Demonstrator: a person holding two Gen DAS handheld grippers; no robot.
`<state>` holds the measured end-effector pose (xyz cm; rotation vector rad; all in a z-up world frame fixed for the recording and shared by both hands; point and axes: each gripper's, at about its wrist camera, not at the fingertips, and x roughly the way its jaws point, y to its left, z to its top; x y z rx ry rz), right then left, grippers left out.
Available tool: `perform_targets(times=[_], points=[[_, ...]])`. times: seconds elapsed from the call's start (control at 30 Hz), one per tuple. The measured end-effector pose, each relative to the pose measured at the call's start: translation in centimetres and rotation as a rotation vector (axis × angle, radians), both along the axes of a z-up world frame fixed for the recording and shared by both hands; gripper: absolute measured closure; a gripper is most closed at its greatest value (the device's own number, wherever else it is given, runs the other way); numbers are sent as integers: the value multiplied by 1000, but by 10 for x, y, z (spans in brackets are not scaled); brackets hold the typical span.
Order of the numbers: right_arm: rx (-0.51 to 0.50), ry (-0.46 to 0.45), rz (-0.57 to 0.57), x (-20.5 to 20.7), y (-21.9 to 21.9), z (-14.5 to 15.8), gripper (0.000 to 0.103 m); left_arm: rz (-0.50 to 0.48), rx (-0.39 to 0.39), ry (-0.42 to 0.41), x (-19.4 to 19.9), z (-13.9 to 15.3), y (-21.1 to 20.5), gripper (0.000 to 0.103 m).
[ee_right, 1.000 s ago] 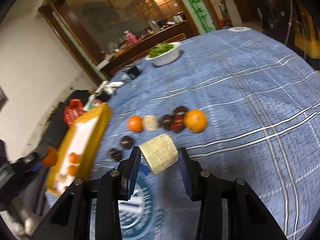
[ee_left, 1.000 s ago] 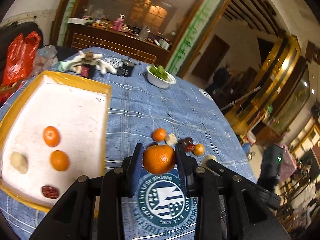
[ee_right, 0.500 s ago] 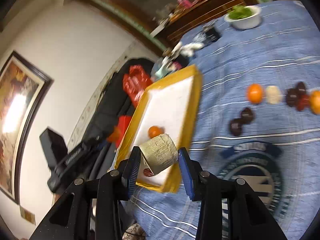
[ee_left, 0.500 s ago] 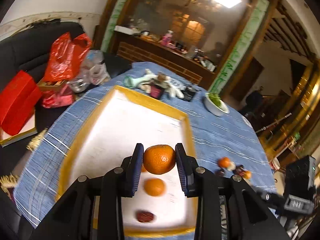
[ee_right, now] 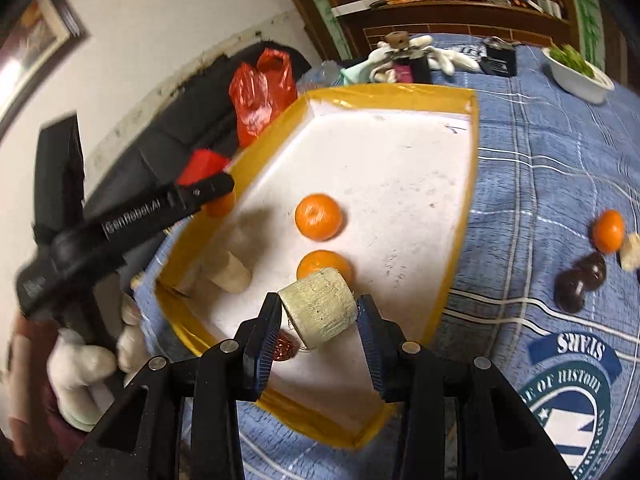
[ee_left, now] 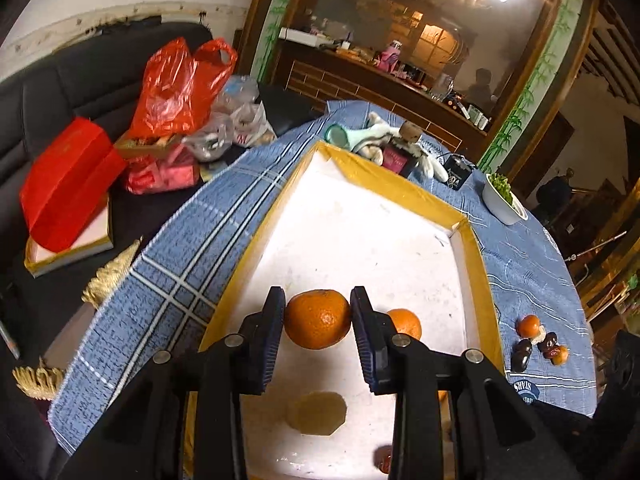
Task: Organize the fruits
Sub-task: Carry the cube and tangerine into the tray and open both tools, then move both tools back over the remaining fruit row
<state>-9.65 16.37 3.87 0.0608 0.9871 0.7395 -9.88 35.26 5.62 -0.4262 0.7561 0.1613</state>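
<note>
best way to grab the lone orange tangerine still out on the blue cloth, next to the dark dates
Take the small orange tangerine across its round middle, coming straight down from above. A pale chunk touches its right side and dark brown dates crowd below, so set the jaws along the free near-far line.

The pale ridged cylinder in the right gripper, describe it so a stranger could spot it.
Find the yellow-rimmed white tray on the blue checked tablecloth. Over its near end, the right gripper clamps a pale ridged cylinder, the only gripped non-orange piece.
</note>
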Motion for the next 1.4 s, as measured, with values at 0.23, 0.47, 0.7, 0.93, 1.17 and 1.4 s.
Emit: perform_targets(times=[0.23,0.47,0.7,0.93,1.17,1.4], points=[[-7,-74,-15,-4,4,6,37,7,-56,-40,-18,12,1,48],[45,-98,-71,-22,-27,17,37,-32,-58,-76,-39,36,-32,28],[106,-112,-221,-37,-93,22,37,-150,-31,-107,-45,55,-93,13],[169,-59,-468,-44,-185,13,37,-349,-76,-82,-32,50,-188,14],[161,-108,-697,-80,-271,23,37,-527,-90,-41,-24,50,-270,14],[193,-91,-829,-97,-316,14,34,-644,-107,-25,-39,43,-304,14]])
